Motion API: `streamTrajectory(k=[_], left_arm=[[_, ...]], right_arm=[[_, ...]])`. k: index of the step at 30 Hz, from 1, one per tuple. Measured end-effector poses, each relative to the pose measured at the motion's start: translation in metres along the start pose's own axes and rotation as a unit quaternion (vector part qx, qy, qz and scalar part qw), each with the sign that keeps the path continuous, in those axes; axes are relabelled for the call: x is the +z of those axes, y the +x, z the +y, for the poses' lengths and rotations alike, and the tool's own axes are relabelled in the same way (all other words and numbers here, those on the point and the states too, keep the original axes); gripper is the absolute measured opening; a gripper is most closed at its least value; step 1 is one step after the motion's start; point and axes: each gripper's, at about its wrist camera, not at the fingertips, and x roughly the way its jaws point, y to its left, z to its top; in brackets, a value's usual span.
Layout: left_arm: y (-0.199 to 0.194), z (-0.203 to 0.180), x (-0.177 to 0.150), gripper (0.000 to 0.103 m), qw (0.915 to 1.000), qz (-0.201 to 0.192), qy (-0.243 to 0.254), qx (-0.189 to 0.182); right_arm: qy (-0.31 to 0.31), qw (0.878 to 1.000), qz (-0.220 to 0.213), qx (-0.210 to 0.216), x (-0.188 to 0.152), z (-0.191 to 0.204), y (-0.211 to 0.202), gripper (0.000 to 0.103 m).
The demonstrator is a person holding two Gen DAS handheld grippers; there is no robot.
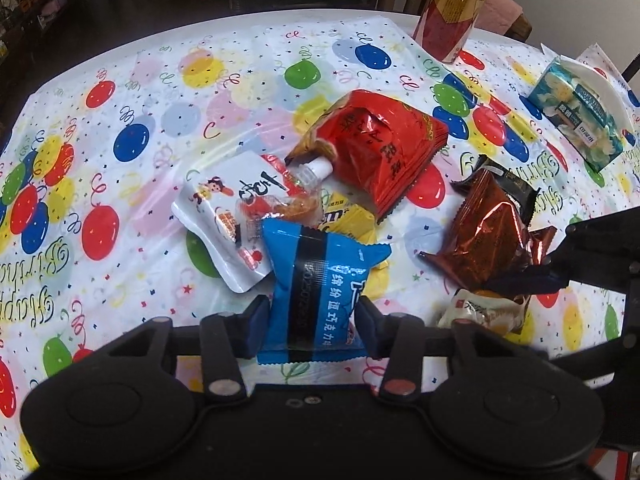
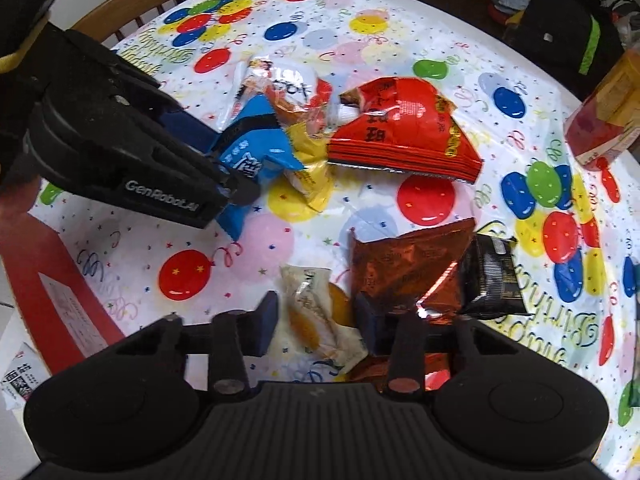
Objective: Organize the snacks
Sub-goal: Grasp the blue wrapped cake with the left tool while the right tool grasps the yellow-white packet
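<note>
My left gripper [image 1: 312, 316] had its fingers pressed against both sides of the blue snack packet [image 1: 320, 280], above the balloon-print tablecloth [image 1: 140, 80]. To its right, my right gripper [image 2: 316, 318] stood parted around the pale pastry packet [image 2: 320, 320], without squeezing it, beside the brown foil packet [image 2: 404, 272].

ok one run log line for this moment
left gripper: shut on blue packet | right gripper: open around cream packet

Yellow packet [image 1: 362, 224] mostly hidden under blue packet [image 1: 320, 280]. Bottle [image 1: 452, 8] behind it, top cut off by frame edge. Pouch [image 2: 320, 312] print too blurred to read.
</note>
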Motion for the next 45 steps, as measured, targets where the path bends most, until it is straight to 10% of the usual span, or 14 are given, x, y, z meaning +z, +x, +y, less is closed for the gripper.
streamTrajectory(k=[45], left_arm=[[-0.162, 0.006, -0.07, 0.035, 0.9965, -0.055, 0.04, -0.047]], right_arm=[[0.1, 0.99, -0.097, -0.025, -0.053, 0.06, -0.17, 0.035]])
